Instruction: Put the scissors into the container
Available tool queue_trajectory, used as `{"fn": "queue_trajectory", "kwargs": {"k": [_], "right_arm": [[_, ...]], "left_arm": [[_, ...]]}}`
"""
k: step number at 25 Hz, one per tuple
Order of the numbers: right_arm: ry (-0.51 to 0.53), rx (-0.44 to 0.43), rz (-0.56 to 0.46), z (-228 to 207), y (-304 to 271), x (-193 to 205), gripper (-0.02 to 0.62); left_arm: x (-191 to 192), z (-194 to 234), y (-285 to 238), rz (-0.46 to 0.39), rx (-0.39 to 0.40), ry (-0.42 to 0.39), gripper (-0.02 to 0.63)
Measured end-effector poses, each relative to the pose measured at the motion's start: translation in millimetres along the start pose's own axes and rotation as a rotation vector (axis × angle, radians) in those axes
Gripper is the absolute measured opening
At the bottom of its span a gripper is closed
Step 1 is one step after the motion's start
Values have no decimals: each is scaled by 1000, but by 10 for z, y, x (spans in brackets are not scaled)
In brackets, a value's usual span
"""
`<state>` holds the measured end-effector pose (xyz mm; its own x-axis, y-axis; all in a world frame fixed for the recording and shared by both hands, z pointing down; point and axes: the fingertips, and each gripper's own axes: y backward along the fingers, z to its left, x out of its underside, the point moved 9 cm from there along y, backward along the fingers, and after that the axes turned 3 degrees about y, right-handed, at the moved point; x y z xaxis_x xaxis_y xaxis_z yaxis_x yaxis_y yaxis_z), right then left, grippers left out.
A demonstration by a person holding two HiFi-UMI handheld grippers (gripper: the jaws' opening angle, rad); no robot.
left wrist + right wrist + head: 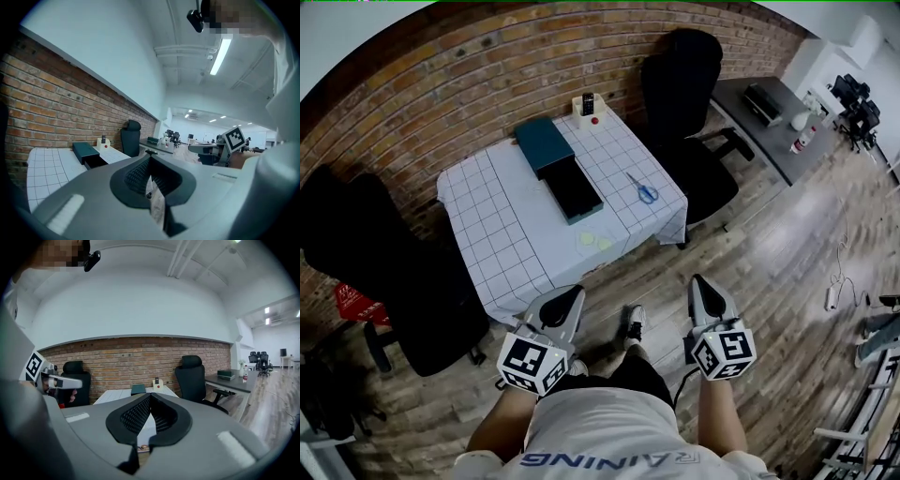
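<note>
Blue-handled scissors lie on the right side of the table with the white grid cloth. A teal container sits open at the table's middle, with its teal lid just behind it. Both grippers hang well short of the table, above the floor in front of the person. My left gripper is shut and holds nothing. My right gripper is also shut and empty. In the left gripper view the container shows far off; the right gripper view shows it beyond the jaws' tips.
Black office chairs stand left and behind right of the table. A small white box with a red button stands at the table's back edge. Yellow pieces lie near its front edge. A grey desk is at the right.
</note>
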<state>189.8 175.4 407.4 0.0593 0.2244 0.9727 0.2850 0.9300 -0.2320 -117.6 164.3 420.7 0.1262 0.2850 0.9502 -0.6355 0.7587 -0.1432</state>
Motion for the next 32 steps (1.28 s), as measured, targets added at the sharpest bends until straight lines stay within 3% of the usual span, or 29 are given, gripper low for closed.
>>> {"fn": "queue_trajectory", "kwargs": {"k": [11,22,32], "right_arm": [[-22,-120,-4,-780,-1179,-219,15],[-35,-251,122,-1889,-2211,-263,17],[-7,-349,217,-2151,-2855,-94,18]], "left_arm": [[-388,289,-1012,12,-128,-25,2],[-589,151,-2153,36,-264,-31,2],[-556,250,-2548,77,-359,6,2]]}}
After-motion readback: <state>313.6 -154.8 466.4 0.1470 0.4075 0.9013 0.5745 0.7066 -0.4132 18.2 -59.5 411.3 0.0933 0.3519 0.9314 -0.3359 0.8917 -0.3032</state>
